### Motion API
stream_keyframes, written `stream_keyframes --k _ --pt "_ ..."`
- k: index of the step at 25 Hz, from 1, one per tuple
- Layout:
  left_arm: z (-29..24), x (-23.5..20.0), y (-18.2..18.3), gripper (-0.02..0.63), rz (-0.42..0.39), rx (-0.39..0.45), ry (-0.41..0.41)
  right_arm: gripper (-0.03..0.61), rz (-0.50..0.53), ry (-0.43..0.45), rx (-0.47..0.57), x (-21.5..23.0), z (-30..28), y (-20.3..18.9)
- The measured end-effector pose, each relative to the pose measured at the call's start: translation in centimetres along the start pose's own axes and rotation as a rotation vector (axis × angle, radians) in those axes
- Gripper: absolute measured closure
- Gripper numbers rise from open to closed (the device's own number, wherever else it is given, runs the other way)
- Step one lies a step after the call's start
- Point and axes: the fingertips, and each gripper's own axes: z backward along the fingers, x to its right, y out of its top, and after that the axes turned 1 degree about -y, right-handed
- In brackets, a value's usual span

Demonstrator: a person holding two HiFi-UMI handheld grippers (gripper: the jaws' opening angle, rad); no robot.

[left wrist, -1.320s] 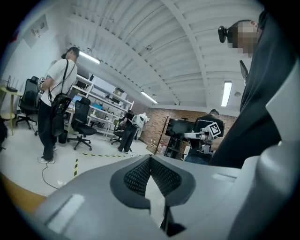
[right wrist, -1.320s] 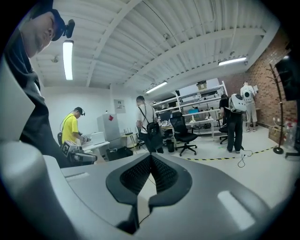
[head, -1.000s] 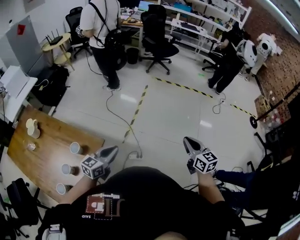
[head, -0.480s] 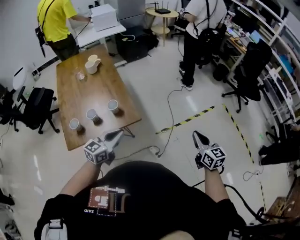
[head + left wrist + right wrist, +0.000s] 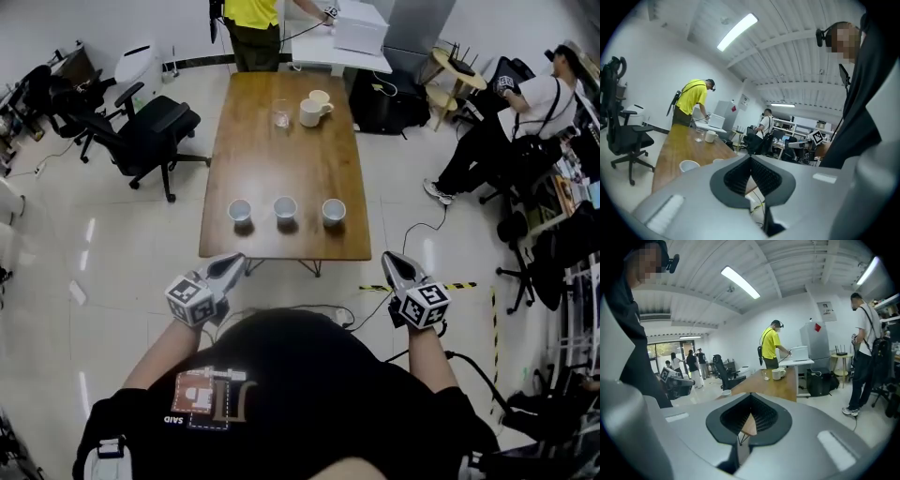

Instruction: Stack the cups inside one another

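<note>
Wooden table (image 5: 281,159), long way on to the person. Left gripper (image 5: 232,265) and right gripper (image 5: 394,262) held short of its near edge, jaws pressed together, nothing in either. Along that edge, standing apart: left cup (image 5: 240,211), middle cup (image 5: 285,207), right cup (image 5: 333,211).

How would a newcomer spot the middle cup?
Find the long wooden table ahead. Near its closer end stand the left cup, middle cup and right cup, all white, in a row. The middle cup alone has a neighbour on each side.

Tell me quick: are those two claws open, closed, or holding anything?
Left gripper: closed, holding nothing.
Right gripper: closed, holding nothing.
</note>
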Motion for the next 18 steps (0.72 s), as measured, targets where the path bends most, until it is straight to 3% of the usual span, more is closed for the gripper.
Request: stream_keyframes --k 5,8,13,18 --pt "5.1 -9.3 2.0 0.612 -0.001 0.02 0.072 0.565 0.022 0.067 -0.036 -5.1 -9.5 2.3" --pt "6.4 -12.4 3.1 0.612 0.001 0.024 0.109 0.565 0.046 0.108 -0.069 -7.0 -12.7 2.6" --pt "5.3 -12.7 3.3 0.612 0.024 0.046 0.15 0.565 0.111 0.173 -0.128 -6.6 -15.0 2.0" --pt "2.7 -9.5 2.7 0.612 0.032 0.062 0.22 0.565 0.164 0.298 -0.162 -4.9 -17.2 0.9"
